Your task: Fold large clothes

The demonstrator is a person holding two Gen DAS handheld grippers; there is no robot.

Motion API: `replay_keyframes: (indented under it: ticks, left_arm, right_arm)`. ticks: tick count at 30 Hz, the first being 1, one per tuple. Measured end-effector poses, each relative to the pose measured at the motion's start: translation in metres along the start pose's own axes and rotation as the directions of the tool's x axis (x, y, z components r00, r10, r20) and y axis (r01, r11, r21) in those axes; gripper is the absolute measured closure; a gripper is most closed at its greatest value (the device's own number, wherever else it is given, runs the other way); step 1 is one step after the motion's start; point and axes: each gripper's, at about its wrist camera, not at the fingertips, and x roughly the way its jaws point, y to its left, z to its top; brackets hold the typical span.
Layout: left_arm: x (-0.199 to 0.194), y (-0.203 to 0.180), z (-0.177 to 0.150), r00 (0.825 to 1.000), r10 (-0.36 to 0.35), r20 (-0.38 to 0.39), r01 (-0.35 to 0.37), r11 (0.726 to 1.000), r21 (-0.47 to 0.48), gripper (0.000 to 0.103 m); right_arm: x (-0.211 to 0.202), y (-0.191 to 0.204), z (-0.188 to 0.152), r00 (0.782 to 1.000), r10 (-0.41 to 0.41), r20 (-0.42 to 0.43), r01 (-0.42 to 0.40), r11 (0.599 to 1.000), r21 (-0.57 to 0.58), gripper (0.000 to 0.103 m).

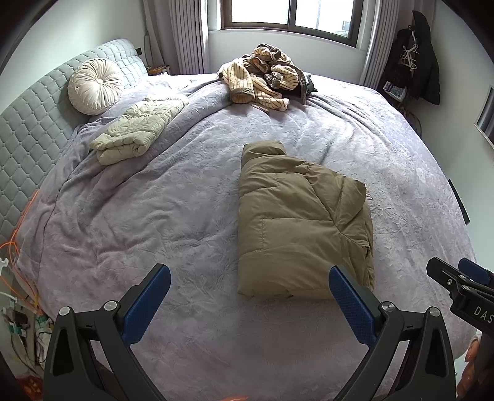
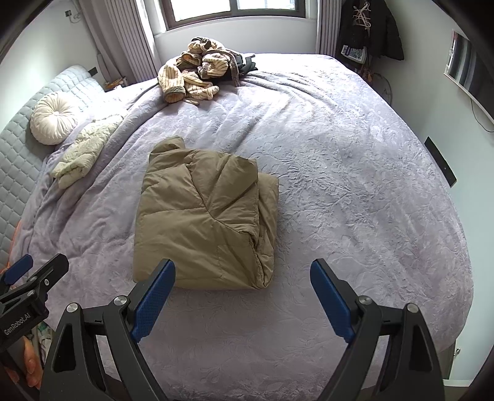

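With the tan jacket apparently folded, both wide-open, empty tools, left tool and right tool, should next fetch the far striped garment.

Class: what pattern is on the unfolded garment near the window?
Cream with dark stripes, clearest in the left wrist view.

Both wrists above bed, facing window

Tan puffer jacket: folded into a thick rectangle, flat on the bed's near middle, collar end far.
Cream quilted garment: folded, far left, beside the headboard.
Striped beige clothes: crumpled, unfolded heap at the far edge.
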Motion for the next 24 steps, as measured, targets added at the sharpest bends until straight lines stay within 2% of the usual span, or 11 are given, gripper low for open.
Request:
replay_keyframes:
  ticks: [24]
  left_arm:
    - [0.0074,0.0049,0.0038,1.000,-0.004,-0.013,0.004,1.000,0.001,0.000]
  right_arm:
    - [-0.0006,-0.0039,0.0033,1.000,0.004,-0.003,-0.004,1.000,-0.004,0.012]
